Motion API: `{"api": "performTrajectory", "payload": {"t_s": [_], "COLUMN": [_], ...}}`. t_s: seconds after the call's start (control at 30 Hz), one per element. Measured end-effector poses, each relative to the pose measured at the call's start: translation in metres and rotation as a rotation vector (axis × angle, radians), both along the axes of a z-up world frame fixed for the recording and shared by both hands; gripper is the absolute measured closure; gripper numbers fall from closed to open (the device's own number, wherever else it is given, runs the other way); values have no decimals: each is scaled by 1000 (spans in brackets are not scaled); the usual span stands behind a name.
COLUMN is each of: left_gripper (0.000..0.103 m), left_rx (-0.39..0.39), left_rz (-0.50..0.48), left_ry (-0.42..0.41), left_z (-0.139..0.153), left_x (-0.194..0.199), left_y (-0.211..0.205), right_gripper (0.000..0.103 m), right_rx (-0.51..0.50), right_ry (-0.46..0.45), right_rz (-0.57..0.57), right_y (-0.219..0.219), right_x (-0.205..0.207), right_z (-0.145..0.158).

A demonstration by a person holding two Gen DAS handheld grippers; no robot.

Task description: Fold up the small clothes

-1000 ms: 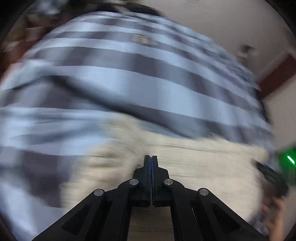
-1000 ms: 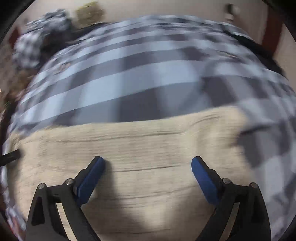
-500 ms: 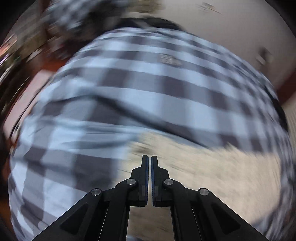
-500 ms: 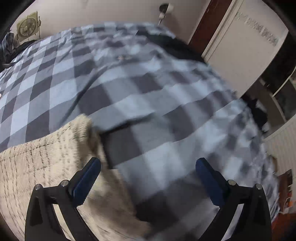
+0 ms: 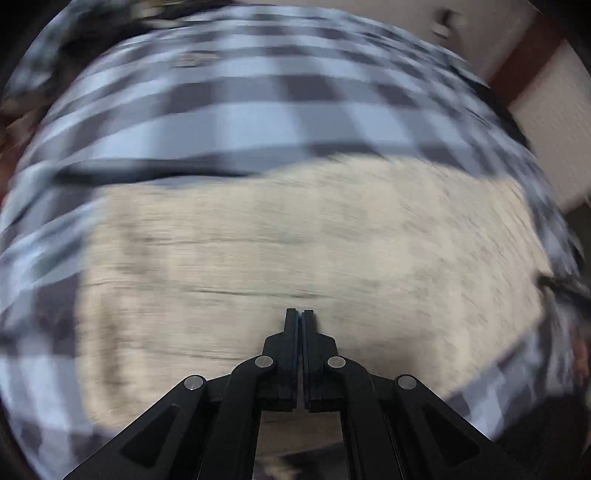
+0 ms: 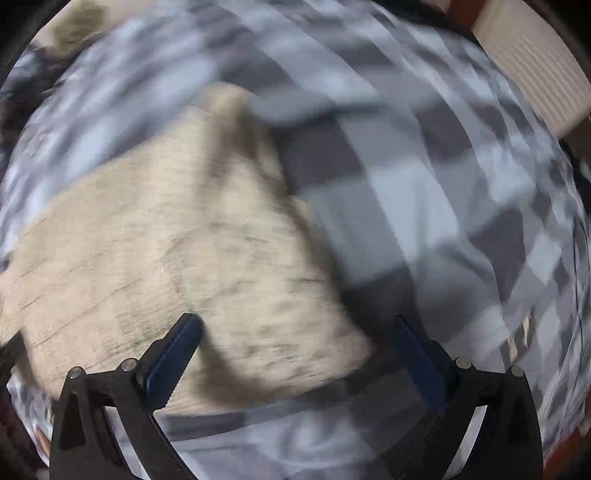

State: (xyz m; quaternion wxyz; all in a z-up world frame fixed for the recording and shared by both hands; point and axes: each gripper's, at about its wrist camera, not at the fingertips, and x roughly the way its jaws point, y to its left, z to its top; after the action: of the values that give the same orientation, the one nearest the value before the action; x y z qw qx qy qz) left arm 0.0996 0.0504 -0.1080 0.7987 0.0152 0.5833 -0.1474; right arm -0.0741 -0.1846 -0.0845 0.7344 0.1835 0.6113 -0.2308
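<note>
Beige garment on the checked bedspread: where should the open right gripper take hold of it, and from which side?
Probably the near right corner of the beige garment, which lies between the spread fingers of the right gripper. Come in low from the bedspread side, since that edge looks raised and casts a shadow, giving a finger room to slip under. Motion blur hides finer detail.

the garment (image 5: 295,240) lies on the bedcover (image 5: 258,92), wall (image 5: 369,22) behind.
</note>
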Motion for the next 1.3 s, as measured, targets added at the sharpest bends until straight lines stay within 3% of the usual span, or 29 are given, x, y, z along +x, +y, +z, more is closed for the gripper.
{"api": "performTrajectory", "payload": {"t_s": [0.03, 0.1, 0.13, 0.2, 0.23, 0.3, 0.4, 0.5, 0.57, 0.6, 0.63, 0.7, 0.77, 0.83, 0.9, 0.93, 0.97, 1.07, 1.1, 1.13, 1.17, 1.2, 1.23, 1.3], "left_gripper": [102, 102, 102, 102, 102, 102, 102, 102, 102, 102, 102, 102, 102, 102, 102, 102, 102, 102, 102, 102, 102, 102, 102, 102], "left_rx": [37, 144, 179, 197, 187, 155, 145, 221, 256, 269, 278, 290, 316, 373, 488, 503, 493, 308, 225, 168, 127, 113, 127, 193], "left_rz": [54, 147, 162, 156, 152, 144, 104, 57, 36, 27, 20, 5, 2, 15, 49, 60, 73, 99, 98, 94, 85, 57, 42, -41], "left_ry": [-25, -104, -132, -145, -139, -115, -77, -101, -120, -126, -127, -124, -121, -125, -162, -178, -199, -214, -201, -179, -142, -76, -59, -130], "left_z": [8, 27, 32, 37, 38, 36, 24, 18, 17, 16, 14, 8, -1, -7, -3, 0, 7, 27, 30, 28, 22, 8, 0, -9], "left_x": [2, 2, 3, 6, 6, 4, 6, 5, 4, 2, 2, 2, 3, 6, 8, 8, 8, 4, 2, 1, 2, 3, 3, -2], "left_y": [11, 31, 37, 45, 45, 43, 28, 14, 9, 7, 6, 6, 8, 11, 14, 16, 19, 28, 29, 29, 27, 22, 19, 8], "right_gripper": [3, 3, 3, 3, 3, 3, 3, 6, 33, 74, 87, 93, 95, 101, 101, 101, 101, 98, 91, 71, 58, 27, 18, 18], "right_rx": [76, 36, -44, -122, -103, -48, -94, -93, -50, 5, 76, 135, 181, 41, -72, -24, 32, 127, 120, 104, 93, 89, 99, 116], "right_ry": [-35, -75, -97, -166, -228, -305, -272, -238, -229, -189, -164, -196, -257, -227, -171, -186, -219, -329, -350, -360, -359, -349, -333, -282], "right_rz": [-83, -213, -263, -318, -332, -289, -151, -15, 14, 31, 36, -7, -123, -239, -335, -379, -399, -349, -295, -224, -168, -111, -59, -24], "right_y": [-14, -31, -38, -44, -46, -39, -17, -6, -6, -10, -16, -21, -45, -63, -82, -91, -93, -75, -62, -46, -37, -26, -15, -11], "right_x": [-8, -23, -30, -39, -41, -32, -1, 32, 45, 54, 57, 46, 30, 13, -3, -11, -16, -12, -4, 6, 14, 23, 34, 46], "right_z": [-2, 9, 22, 41, 48, 53, 48, 33, 20, 5, -6, -8, 0, 8, 9, 8, 9, 20, 24, 28, 28, 27, 20, 3]}}
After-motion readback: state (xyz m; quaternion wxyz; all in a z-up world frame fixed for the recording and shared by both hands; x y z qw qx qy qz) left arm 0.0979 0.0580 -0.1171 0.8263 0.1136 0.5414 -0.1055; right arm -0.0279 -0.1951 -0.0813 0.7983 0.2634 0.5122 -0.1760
